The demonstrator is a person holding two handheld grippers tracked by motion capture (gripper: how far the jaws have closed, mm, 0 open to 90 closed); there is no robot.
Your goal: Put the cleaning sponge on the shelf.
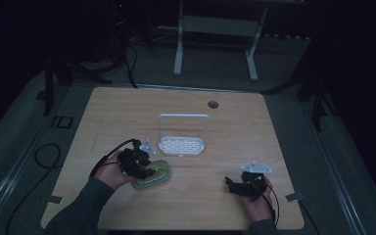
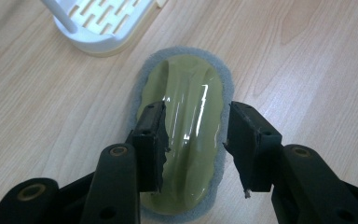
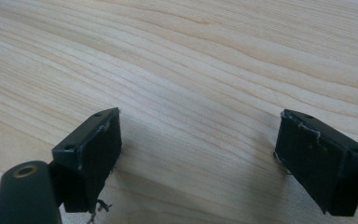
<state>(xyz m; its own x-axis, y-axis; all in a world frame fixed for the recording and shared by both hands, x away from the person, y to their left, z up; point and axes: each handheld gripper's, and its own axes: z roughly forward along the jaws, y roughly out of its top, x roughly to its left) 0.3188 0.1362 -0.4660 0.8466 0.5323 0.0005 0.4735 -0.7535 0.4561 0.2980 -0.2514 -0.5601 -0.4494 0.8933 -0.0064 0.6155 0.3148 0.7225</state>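
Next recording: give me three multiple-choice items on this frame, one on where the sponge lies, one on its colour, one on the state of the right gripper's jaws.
1. Where does the sponge lie?
A. inside the white rack
B. flat on the table, near the white rack
C. between the right gripper's jaws

2. What colour is the sponge's top?
A. yellow-green with a grey rim
B. red
C. blue

3. How do the right gripper's jaws stand?
A. shut on the sponge
B. shut on the rack
C. open over bare wood

Answers: B, the left gripper view shows it on the wood just short of the rack; A, glossy yellow-green face, grey edge; C, wide apart with nothing between them.
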